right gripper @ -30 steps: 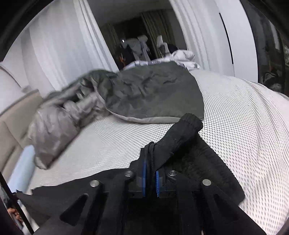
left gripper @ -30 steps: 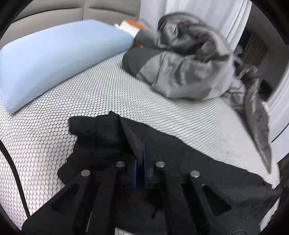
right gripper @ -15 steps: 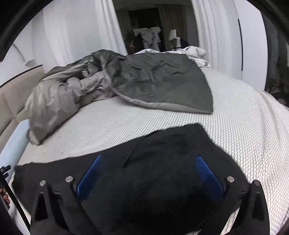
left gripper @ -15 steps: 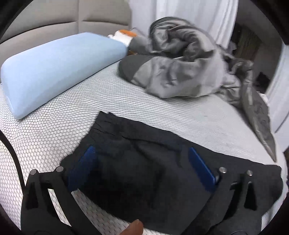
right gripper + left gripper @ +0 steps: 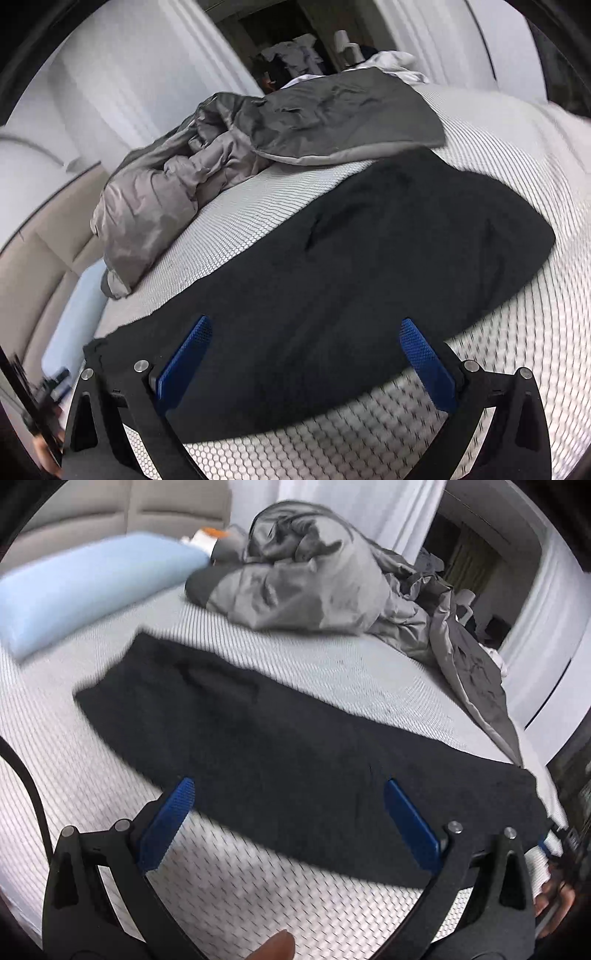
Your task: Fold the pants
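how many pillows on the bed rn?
1. The light blue pillow lies at the head of the bed beside the crumpled grey duvet, beyond the black pants. The right wrist view shows only a blurred sliver of it. More could be hidden under the duvet.

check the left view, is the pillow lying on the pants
No, the pillow lies apart from the pants, with bare mattress between them.

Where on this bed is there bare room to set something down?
Bare mattress lies at the near edge, in front of the black pants, and in a strip between the pants and the grey duvet. The far side is crowded by the duvet and blue pillow.
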The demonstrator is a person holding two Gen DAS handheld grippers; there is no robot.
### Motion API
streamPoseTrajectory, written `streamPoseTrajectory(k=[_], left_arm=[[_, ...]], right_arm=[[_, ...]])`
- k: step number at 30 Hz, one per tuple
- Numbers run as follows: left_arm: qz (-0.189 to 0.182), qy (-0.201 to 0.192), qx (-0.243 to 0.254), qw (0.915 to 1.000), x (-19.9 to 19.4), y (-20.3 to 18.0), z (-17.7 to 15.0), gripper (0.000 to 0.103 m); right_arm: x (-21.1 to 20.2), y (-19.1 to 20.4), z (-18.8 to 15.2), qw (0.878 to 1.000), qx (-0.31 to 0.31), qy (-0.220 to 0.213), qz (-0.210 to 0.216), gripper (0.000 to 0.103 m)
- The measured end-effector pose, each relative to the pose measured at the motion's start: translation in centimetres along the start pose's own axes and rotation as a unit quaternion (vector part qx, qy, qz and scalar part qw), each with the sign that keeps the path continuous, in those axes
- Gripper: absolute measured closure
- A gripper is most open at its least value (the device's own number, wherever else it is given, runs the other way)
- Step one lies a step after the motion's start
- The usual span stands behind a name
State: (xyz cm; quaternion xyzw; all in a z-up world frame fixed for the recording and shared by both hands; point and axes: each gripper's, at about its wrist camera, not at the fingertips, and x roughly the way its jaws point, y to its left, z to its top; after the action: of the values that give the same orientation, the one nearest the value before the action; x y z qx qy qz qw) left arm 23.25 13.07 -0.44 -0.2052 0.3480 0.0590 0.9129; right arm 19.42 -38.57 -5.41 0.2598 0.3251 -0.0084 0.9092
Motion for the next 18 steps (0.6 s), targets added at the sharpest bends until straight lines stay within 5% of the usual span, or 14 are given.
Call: streamPoseTrajectory(k=[5,10,18], left_arm=[[-0.003,0.002,-0.009,1.0000,0.9,0.2,-2.7,0.001],[0.005,-0.008,-0.034,0.9994,0.5,1.5,-2.7,0.001],[0.020,0.044,-0.034,0.9982,2.4,2.0,-3.4,0.004]], right_arm=[[-0.8,-3.3,-0.6,1.000,0.015,0.016,-0.015,0.000],[-1.4,-7.4,-0.3,0.995,0.092,0.022,0.042,0.000],[1.7,-5.8,-0.1,0.993,0.078,0.069,0.056,0.001]])
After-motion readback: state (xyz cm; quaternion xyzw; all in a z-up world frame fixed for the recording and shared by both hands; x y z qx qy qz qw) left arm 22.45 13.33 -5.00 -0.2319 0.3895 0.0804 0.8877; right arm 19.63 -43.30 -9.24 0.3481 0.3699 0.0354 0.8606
